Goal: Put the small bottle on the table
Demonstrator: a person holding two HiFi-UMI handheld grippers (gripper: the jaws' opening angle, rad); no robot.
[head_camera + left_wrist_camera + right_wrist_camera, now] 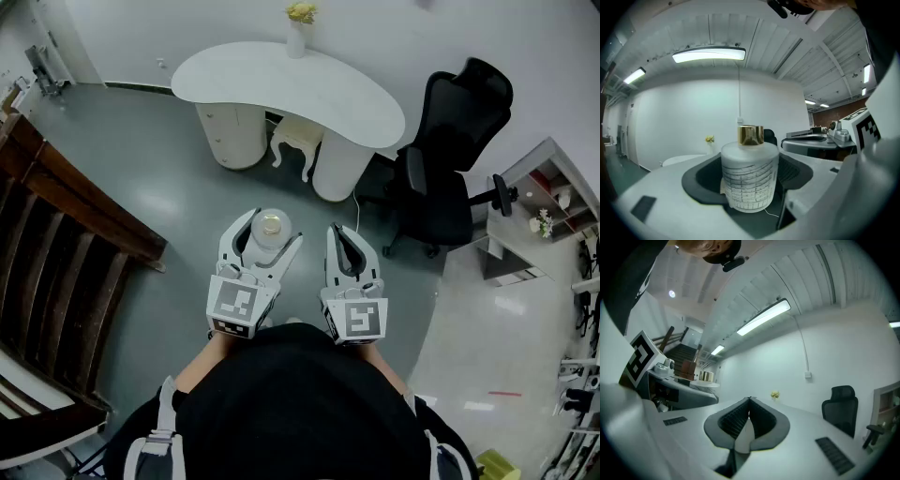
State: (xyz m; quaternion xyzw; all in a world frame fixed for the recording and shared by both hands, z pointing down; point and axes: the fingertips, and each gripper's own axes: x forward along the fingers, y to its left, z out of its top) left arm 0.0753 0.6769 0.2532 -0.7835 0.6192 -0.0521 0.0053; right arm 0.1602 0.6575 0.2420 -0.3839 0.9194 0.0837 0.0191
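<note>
A small frosted white bottle [268,233] with a gold cap sits between the jaws of my left gripper [268,236], which is shut on it. In the left gripper view the bottle [750,176] stands upright, its sides pressed by the dark pads, and the gripper [749,174] points across the room. My right gripper [343,246] is held beside the left one with its tips together and nothing in it; in its own view the right gripper [749,405] shows its ribbed pads meeting. The white kidney-shaped table [309,89] stands ahead, some way off.
A white vase with yellow flowers [298,28] stands at the table's far edge. A small white stool [295,139] is tucked under the table. A black office chair [448,169] stands at the right. Wooden stairs [56,244] run along the left. White shelves [548,202] are at far right.
</note>
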